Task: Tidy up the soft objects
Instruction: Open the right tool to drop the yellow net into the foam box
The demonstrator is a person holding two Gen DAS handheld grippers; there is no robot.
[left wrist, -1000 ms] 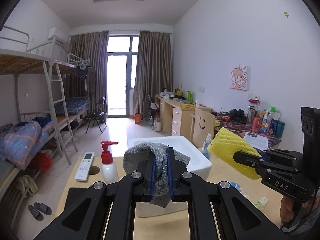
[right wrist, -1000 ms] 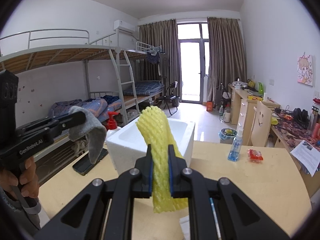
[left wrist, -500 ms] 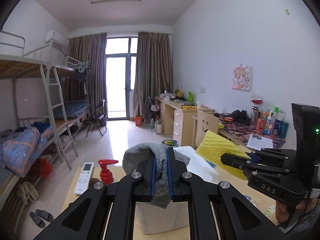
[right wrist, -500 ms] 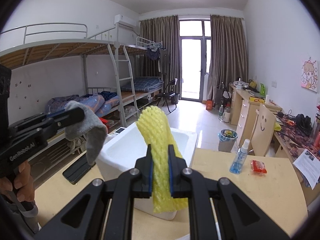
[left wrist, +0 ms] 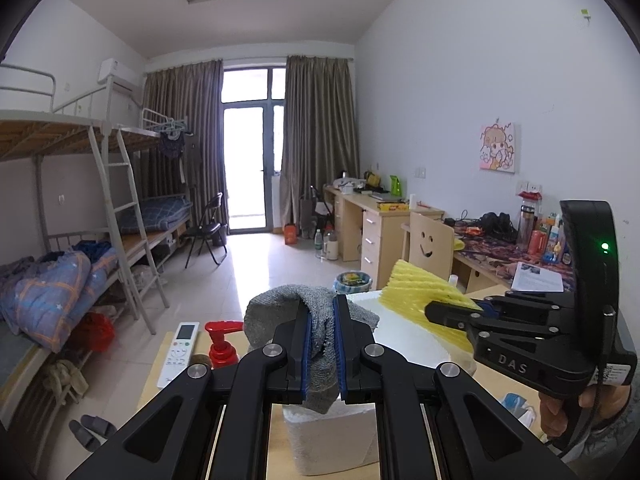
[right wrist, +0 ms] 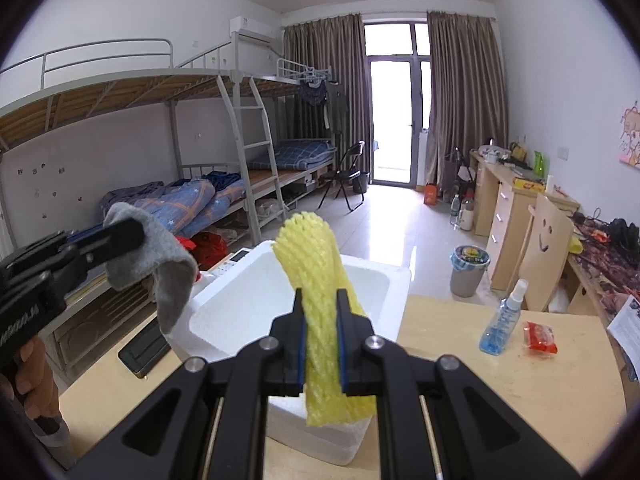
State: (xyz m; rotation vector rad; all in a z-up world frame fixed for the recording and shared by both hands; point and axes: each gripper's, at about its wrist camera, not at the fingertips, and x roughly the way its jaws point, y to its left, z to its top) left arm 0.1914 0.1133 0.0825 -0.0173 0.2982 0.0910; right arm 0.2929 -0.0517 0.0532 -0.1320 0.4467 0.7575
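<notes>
My left gripper (left wrist: 321,312) is shut on a grey sock (left wrist: 320,354), which hangs above the near left corner of a white foam box (left wrist: 404,336). In the right wrist view the left gripper (right wrist: 132,232) holds the sock (right wrist: 160,264) over the box's left rim (right wrist: 188,316). My right gripper (right wrist: 321,316) is shut on a yellow foam net sleeve (right wrist: 316,264) above the box's near side. The sleeve (left wrist: 420,292) and the right gripper (left wrist: 434,310) show at the right of the left wrist view.
On the wooden table (right wrist: 500,392) lie a blue spray bottle (right wrist: 502,320) and a red packet (right wrist: 540,336) to the right of the box. A red pump bottle (left wrist: 220,340), a white remote (left wrist: 179,354) and a dark phone (right wrist: 144,350) lie left of it.
Both grippers have moved forward and up toward the foam box with the sock and the yellow sleeve still held. They now hang over the box's near rim.
</notes>
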